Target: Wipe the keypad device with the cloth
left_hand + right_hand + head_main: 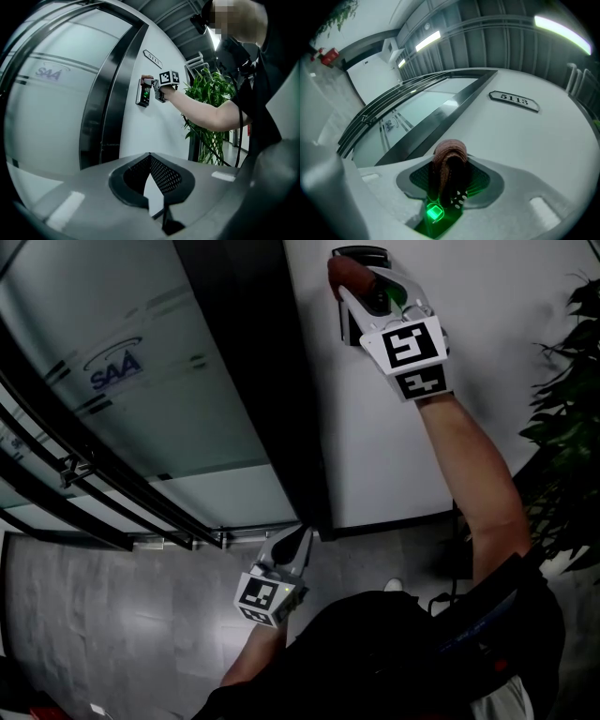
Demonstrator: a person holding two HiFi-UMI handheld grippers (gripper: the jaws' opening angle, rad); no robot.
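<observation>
The dark keypad device (pixel 359 253) is mounted on the white wall (pixel 375 446); in the left gripper view it is the keypad device (pixel 142 93) with a green glow. My right gripper (pixel 361 289) is raised to it, shut on a brown cloth (pixel 345 276) that presses on the device's upper part. In the right gripper view the cloth (pixel 449 157) sits folded between the jaws of my right gripper (pixel 450 164), above a green-lit key (pixel 435 212) and pale buttons (pixel 459 199). My left gripper (pixel 302 535) hangs low near the floor, shut and empty; the left gripper (pixel 150 157) points at the wall.
A frosted glass door (pixel 141 371) in a dark frame (pixel 253 362) stands left of the device. A room number plate (pixel 514 101) hangs on the wall. A leafy plant (pixel 567 418) stands at the right. Grey floor (pixel 112 615) lies below.
</observation>
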